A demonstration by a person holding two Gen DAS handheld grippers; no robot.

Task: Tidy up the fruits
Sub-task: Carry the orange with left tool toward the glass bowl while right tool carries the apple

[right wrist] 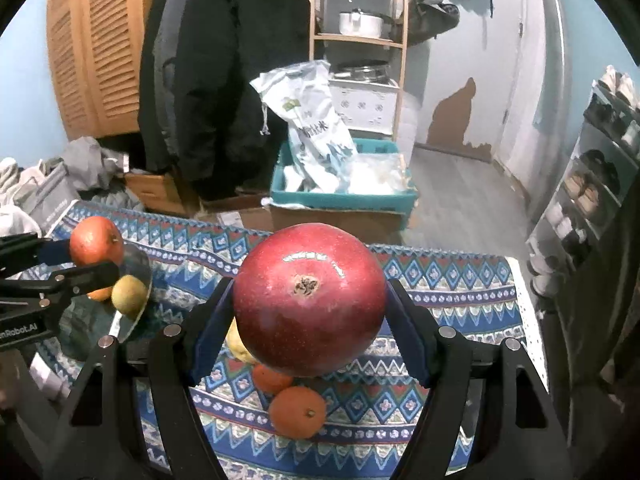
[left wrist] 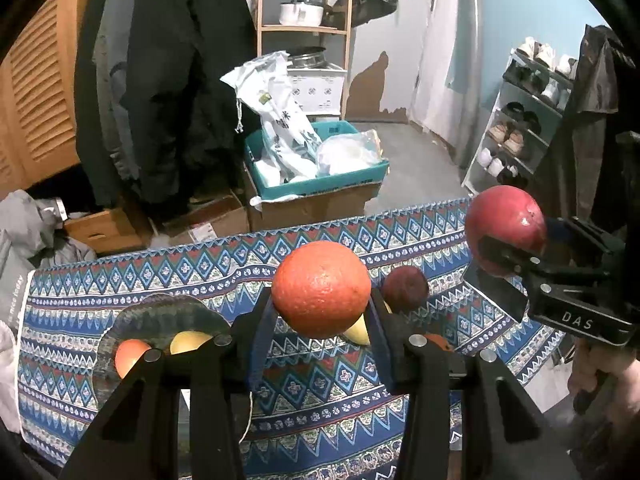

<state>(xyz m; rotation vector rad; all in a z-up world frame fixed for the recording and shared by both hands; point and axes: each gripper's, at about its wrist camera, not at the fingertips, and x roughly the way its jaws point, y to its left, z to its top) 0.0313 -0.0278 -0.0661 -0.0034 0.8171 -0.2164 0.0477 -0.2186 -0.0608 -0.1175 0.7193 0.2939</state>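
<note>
My left gripper [left wrist: 320,296] is shut on an orange [left wrist: 320,286], held up above the patterned tablecloth [left wrist: 312,396]. My right gripper [right wrist: 309,285] is shut on a large red apple [right wrist: 310,300], also lifted off the table. Each gripper shows in the other's view: the right gripper [left wrist: 524,240] with the red apple [left wrist: 506,224] at the right, the left gripper [right wrist: 92,260] with the orange [right wrist: 96,245] at the left. A glass plate [right wrist: 140,276] at the left holds a yellow-green fruit [right wrist: 129,294]. Two oranges [right wrist: 298,412] and a yellow fruit [right wrist: 239,346] lie on the cloth below.
A dark red fruit [left wrist: 405,289] lies on the cloth behind the orange. Beyond the table's far edge stand cardboard boxes and a teal crate [left wrist: 320,184] with bags, hanging coats [left wrist: 168,80], a wooden shelf [left wrist: 304,28] and a shoe rack [left wrist: 520,120].
</note>
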